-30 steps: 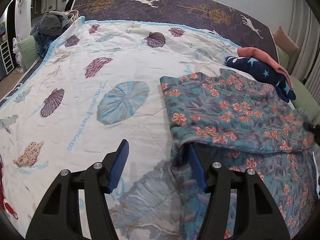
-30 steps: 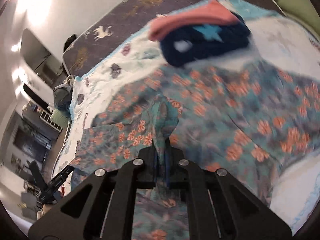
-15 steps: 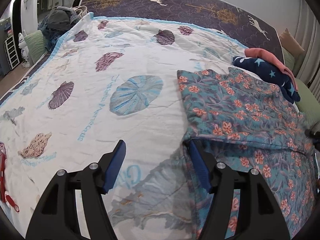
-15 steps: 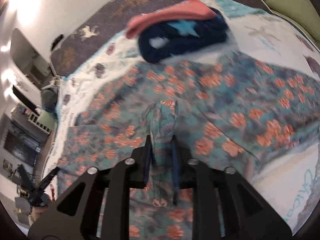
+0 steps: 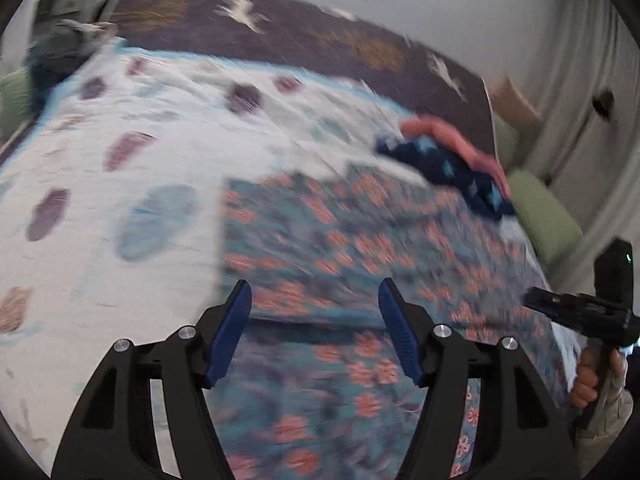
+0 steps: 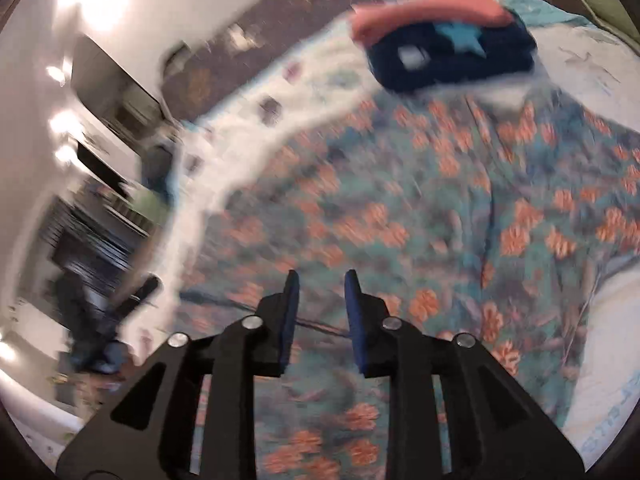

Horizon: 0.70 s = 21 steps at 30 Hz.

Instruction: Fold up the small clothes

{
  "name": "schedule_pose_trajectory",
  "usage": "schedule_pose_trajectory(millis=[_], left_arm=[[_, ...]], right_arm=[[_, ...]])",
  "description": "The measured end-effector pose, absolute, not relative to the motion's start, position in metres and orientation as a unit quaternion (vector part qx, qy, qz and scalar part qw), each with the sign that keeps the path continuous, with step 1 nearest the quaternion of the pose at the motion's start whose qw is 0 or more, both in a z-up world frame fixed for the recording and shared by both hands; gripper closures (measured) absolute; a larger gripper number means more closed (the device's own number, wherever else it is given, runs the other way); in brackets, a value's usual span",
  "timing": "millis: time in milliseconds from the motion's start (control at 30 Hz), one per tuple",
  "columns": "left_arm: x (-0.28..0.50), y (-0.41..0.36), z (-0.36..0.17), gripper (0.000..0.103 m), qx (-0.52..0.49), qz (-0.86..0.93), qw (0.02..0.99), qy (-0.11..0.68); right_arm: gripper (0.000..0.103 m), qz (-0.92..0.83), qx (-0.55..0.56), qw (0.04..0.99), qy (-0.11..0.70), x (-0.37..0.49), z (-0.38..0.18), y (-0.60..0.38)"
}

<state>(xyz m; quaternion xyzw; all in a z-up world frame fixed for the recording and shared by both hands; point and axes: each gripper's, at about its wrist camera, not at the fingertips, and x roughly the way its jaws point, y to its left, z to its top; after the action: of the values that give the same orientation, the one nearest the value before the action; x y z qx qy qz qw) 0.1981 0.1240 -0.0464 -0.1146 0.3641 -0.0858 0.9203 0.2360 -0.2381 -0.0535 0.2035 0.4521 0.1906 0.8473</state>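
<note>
A teal garment with orange flowers (image 5: 360, 240) lies spread on the bed, its upper layer folded over with the fold edge near me. My left gripper (image 5: 314, 296) hovers just above that fold edge, open, with nothing between its blue pads. In the right wrist view the same floral garment (image 6: 440, 208) fills the middle. My right gripper (image 6: 322, 282) stands over it, open by a narrow gap, with no cloth pinched. A hand holds the right gripper (image 5: 580, 314) at the garment's right edge. Both views are motion-blurred.
A folded navy star garment with a pink one on top (image 5: 452, 168) (image 6: 452, 52) lies just beyond the floral one. The white shell-print bedspread (image 5: 120, 160) stretches left. A dark deer-print headboard (image 5: 320, 40), a green pillow (image 5: 544, 220) and a clothes pile (image 5: 60, 48) border the bed.
My right gripper has let go of the pinched ridge of floral cloth and its jaws have parted. My left gripper has moved right, from the garment's left edge to over it.
</note>
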Motion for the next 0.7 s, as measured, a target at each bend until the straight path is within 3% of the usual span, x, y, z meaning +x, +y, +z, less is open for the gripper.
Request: schedule_pose_trajectory(millis=[67,133,200,267,400,533,700], left_arm=[[0.211,0.109,-0.071,0.037,-0.078,-0.06,0.91,0.404],[0.215,0.107,-0.083,0.037,-0.072,-0.05,0.903,0.42],[0.21,0.109,-0.07,0.036,-0.076,-0.052,0.911,0.401],[0.205,0.106,-0.06,0.036,-0.069,-0.055,0.918,0.386],[0.196,0.087,-0.045,0.035,-0.058,-0.083,0.923,0.372],[0.196,0.059,-0.043,0.031,-0.048,-0.111,0.919,0.374],[0.19,0.026,-0.04,0.027,-0.014,-0.129,0.922,0.366]], right_arm=[[0.097,0.129,0.164,0.853,0.479,0.24,-0.077,-0.238],[0.097,0.137,0.185,0.852,0.471,0.235,-0.078,-0.247],[0.084,0.149,0.204,0.85,0.462,0.228,-0.068,-0.261],[0.053,0.138,0.215,0.863,0.436,0.218,-0.055,-0.281],[0.05,0.061,0.244,0.883,0.395,0.201,-0.044,-0.34],[0.049,-0.032,0.339,0.86,0.381,0.181,-0.06,-0.422],[0.039,-0.135,0.455,0.807,0.351,0.154,-0.089,-0.517]])
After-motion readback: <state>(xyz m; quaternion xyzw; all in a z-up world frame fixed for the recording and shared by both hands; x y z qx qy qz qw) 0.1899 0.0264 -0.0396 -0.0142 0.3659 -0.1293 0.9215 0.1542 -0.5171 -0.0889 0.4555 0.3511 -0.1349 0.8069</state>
